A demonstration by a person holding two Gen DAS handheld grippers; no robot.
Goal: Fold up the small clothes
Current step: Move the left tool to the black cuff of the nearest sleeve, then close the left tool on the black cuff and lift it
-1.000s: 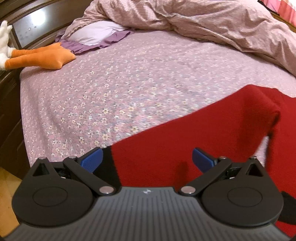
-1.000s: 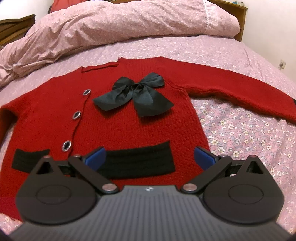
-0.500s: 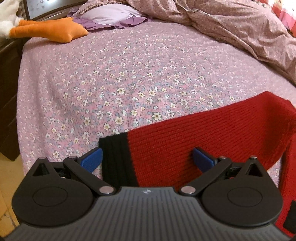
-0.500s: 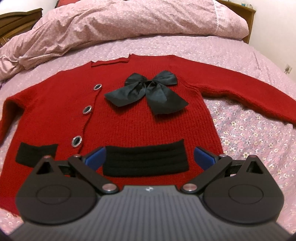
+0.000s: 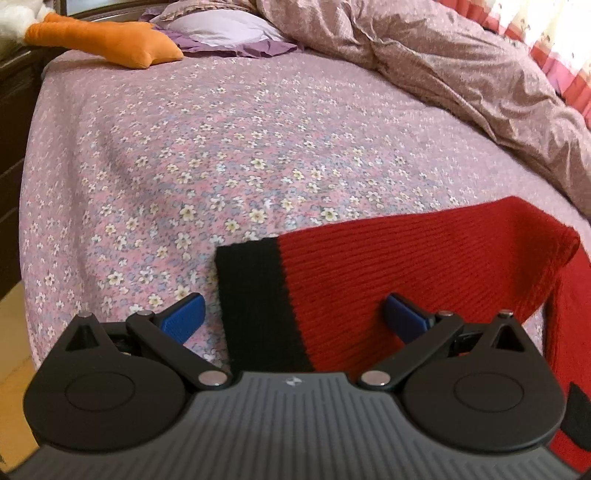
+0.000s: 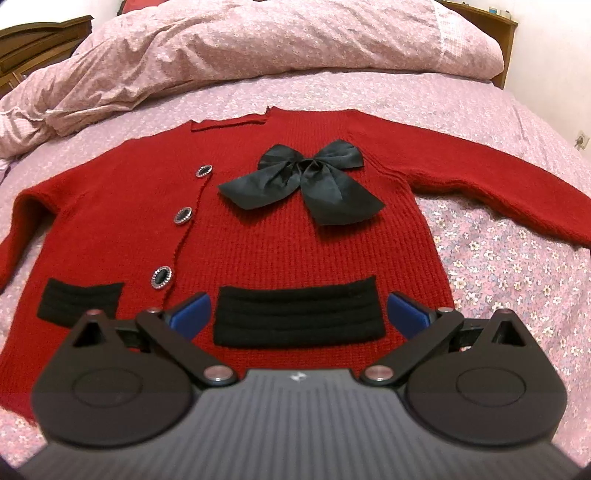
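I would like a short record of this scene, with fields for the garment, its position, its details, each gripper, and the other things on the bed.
garment: red knit cardigan
position: spread flat, front up, on the floral bedsheet
details: black bow, three buttons, two black pocket bands
left sleeve: black cuff between the fingers of the left gripper
left gripper: open, not closed on the sleeve
right gripper: open, at the hem
other things: pink duvet, orange plush, lilac pillow
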